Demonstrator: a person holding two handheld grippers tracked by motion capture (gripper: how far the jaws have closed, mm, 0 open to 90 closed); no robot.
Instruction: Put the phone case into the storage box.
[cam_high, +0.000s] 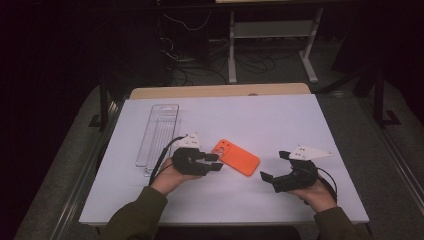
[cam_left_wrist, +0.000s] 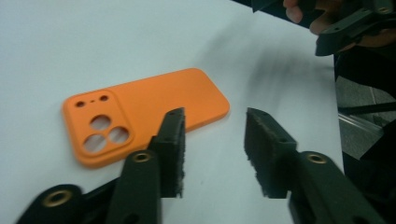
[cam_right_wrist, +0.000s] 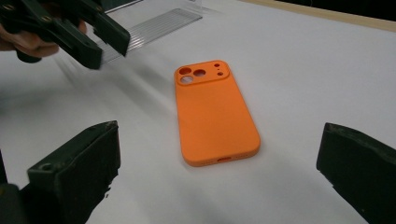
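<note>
The left gripper (cam_high: 214, 162) has its jaws apart and holds nothing, just beside the camera end of the orange phone case (cam_high: 236, 157). The case lies flat on the white table (cam_high: 280, 120), back side up. The right gripper (cam_high: 275, 166) is spread wide and empty, near the other end of the case; a clear plastic tray (cam_high: 159, 131) lies behind the left hand (cam_high: 170, 176).

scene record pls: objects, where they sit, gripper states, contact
surface: white table top
object 1: orange phone case, lying flat, camera cutouts toward the left gripper
object 2: clear plastic tray, lying at the table's left, behind the left gripper
left gripper: jaws open, at the case's cutout end
right gripper: jaws wide open, to the right of the case, apart from it
contact: neither gripper grasps the case
held: nothing in either gripper
</note>
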